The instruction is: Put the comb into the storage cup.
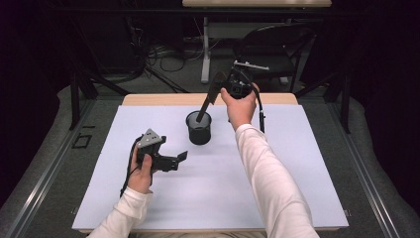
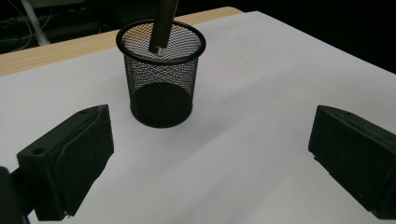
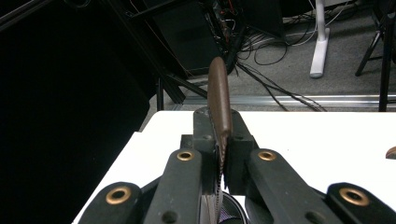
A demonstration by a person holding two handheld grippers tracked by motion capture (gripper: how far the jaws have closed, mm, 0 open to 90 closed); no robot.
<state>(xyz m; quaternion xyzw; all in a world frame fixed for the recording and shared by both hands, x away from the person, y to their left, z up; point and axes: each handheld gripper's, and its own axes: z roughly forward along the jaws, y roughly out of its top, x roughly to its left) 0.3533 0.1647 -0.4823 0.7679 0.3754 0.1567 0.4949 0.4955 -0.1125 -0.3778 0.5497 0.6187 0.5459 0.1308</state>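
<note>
Right gripper (image 1: pixel 216 88) clamps a dark brown slim stick (image 1: pixel 205 105), tilted, lower tip just inside the black wire-mesh cup (image 1: pixel 198 130) rim; left gripper (image 1: pixel 179 159) idles wide open and empty, near the cup.

Light fell from overhead onto the pale lavender-white tabletop (image 1: pixel 208 193), which stood bright while the room around it sank into near black. The black wire-mesh cup (image 2: pixel 160 74) threw only a faint, soft shadow. No glare showed on the sheet. In the right gripper view the brown rod-shaped handle (image 3: pixel 219 100) was slightly soft, the background cables sharper. The high view was mildly grainy.
</note>
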